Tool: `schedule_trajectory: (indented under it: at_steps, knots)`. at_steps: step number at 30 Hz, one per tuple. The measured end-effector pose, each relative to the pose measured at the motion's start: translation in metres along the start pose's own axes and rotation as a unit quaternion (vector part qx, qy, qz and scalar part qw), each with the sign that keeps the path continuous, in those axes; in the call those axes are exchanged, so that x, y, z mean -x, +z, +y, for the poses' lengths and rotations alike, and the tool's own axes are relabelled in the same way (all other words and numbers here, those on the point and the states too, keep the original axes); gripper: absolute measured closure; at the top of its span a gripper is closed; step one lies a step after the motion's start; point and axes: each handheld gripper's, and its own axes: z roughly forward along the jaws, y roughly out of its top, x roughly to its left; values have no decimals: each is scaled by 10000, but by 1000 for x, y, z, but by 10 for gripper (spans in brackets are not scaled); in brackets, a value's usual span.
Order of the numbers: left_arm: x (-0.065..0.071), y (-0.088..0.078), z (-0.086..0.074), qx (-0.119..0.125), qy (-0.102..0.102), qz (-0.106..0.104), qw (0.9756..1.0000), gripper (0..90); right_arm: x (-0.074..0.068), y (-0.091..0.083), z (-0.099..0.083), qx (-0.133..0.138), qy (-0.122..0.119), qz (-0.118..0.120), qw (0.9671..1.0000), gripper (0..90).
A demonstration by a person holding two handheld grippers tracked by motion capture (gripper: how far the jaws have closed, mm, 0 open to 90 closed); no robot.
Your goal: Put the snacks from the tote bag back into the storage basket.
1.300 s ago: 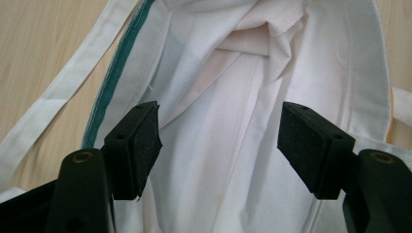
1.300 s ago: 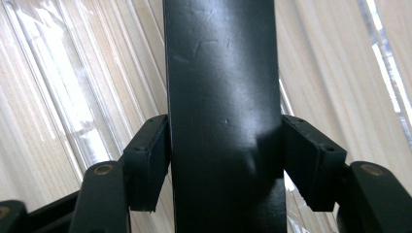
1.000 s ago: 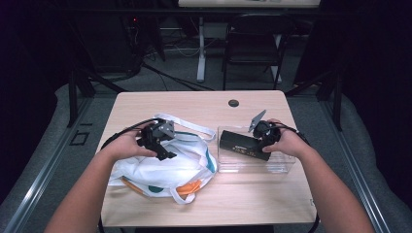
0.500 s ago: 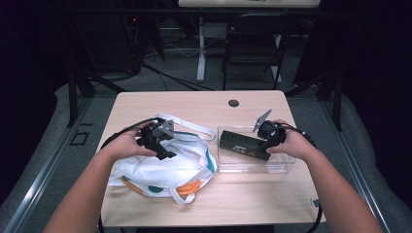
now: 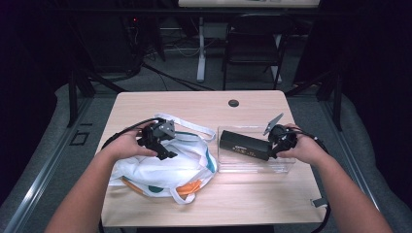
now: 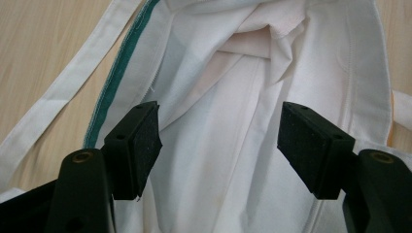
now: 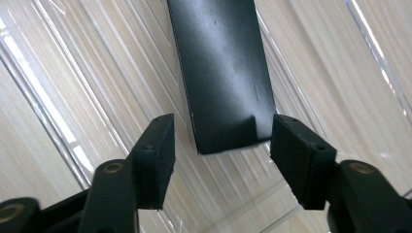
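So my right gripper (image 7: 221, 160) has just been closing around the black box's (image 7: 221, 73) end, pads not touching yet. Box still sits in the clear tray (image 5: 286, 167) beside the white bag (image 5: 160, 170), where my left gripper (image 6: 218, 141) hangs open over the mouth, so the packing's all ahead.

Faint print on the black box (image 5: 244, 145) is unreadable.

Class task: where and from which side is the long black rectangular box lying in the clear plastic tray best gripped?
Grip the long black rectangular box at its near end, across the narrow width, coming along its length from the right, where the right claw already straddles it.
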Motion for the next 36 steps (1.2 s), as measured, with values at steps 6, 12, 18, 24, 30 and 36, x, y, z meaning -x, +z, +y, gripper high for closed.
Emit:
schedule_trajectory:
  at_steps: [6, 12, 18, 24, 30, 36]
  knots:
    - [1, 1, 0, 5, -6, -1, 10000, 320, -2, 1, -8, -142, 241, -109, 9995, 543]
    - [1, 1, -2, -7, -20, -3, 10000, 320, -2, 3, -12, -245, 573, -52, 9980, 619]
    - [0, 2, -3, -9, -42, -1, 10000, 320, -2, 9, -11, -338, 606, -34, 9976, 643]
    - [0, 2, -2, -8, -37, 8, 10000, 321, -1, 12, -10, -259, 703, -52, 9972, 648]
    - [0, 2, -3, -17, -38, 10, 10000, 321, 0, 14, -9, -190, 796, -79, 9966, 645]
    - [0, 1, -5, -16, -66, 29, 10000, 321, 3, 16, -4, -207, 903, -121, 9956, 634]
